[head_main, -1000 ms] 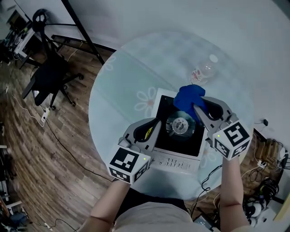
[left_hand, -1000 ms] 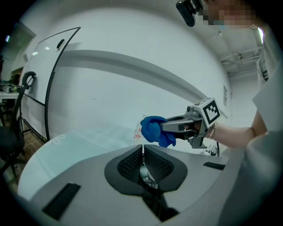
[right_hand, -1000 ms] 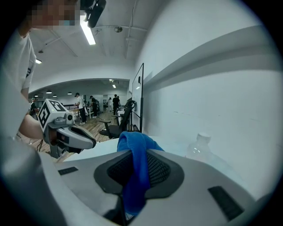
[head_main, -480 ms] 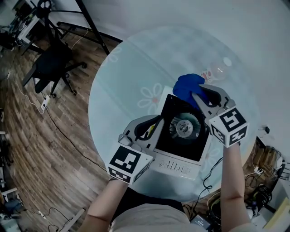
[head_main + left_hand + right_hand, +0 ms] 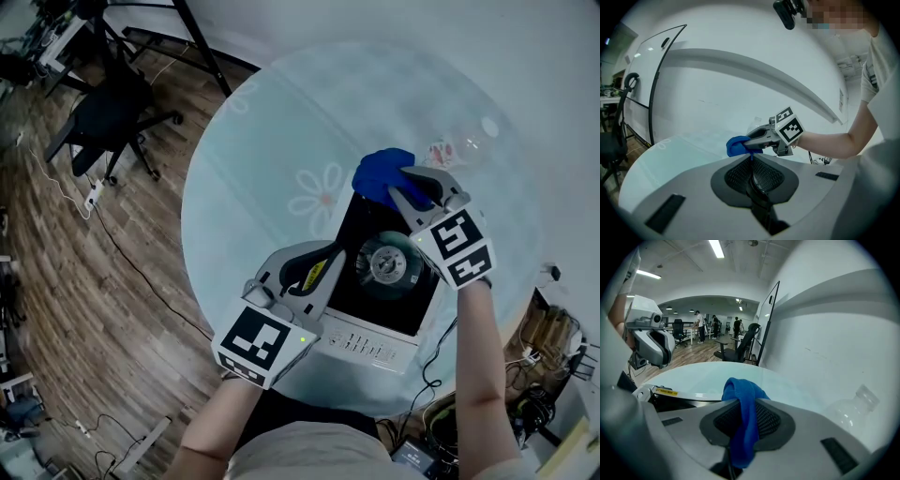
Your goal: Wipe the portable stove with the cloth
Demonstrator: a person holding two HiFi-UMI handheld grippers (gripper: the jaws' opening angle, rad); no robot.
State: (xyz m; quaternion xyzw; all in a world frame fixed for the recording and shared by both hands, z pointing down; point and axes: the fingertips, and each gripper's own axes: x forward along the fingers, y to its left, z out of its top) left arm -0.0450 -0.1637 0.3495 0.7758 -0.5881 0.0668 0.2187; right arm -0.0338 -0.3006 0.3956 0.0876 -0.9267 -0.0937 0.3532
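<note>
Cloth (image 5: pixel 740 397) between right gripper (image 5: pixel 401 186) jaws, plainest in right gripper view.

Cool, bluish, even light fills every view. Ceiling strip lights (image 5: pixel 716 248) glow at the upper left of the right gripper view. The glassy tabletop (image 5: pixel 272 141) looks pale and washed out. Both gripper views bow strongly and blacken at the corners; the cloth (image 5: pixel 743 427) nearest the lens is soft.

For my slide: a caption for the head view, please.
Right tool holds blue cloth at the portable stove's far corner; left tool shut.
</note>
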